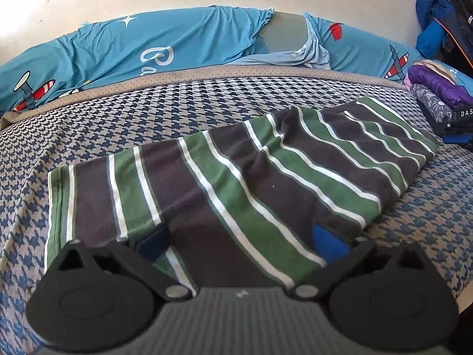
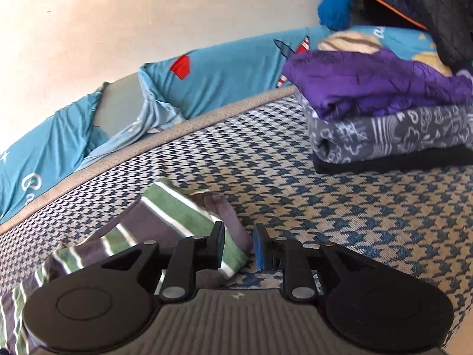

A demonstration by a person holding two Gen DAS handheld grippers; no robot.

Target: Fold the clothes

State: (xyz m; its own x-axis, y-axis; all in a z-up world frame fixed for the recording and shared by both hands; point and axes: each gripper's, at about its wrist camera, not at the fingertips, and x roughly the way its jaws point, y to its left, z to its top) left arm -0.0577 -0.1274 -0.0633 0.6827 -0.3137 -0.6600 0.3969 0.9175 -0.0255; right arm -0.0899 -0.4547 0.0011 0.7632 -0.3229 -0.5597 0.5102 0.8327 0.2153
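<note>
A green, dark grey and white striped garment (image 1: 236, 171) lies folded in a long band on the houndstooth bed cover (image 1: 118, 124). My left gripper (image 1: 241, 244) is open wide at the garment's near edge, its blue pads (image 1: 328, 244) far apart with the cloth spread between them. In the right wrist view the garment's end corner (image 2: 177, 216) sits between the fingers of my right gripper (image 2: 239, 248). Those fingers stand a narrow gap apart, and bed cover shows between the cloth and the right blue pad (image 2: 261, 248).
A stack of folded clothes (image 2: 384, 112), purple on top, then grey patterned, then black, sits on the bed at the right (image 1: 440, 97). Blue aeroplane-print bedding (image 1: 147, 47) lines the wall. Dark and blue jackets (image 1: 443, 14) hang at the far right.
</note>
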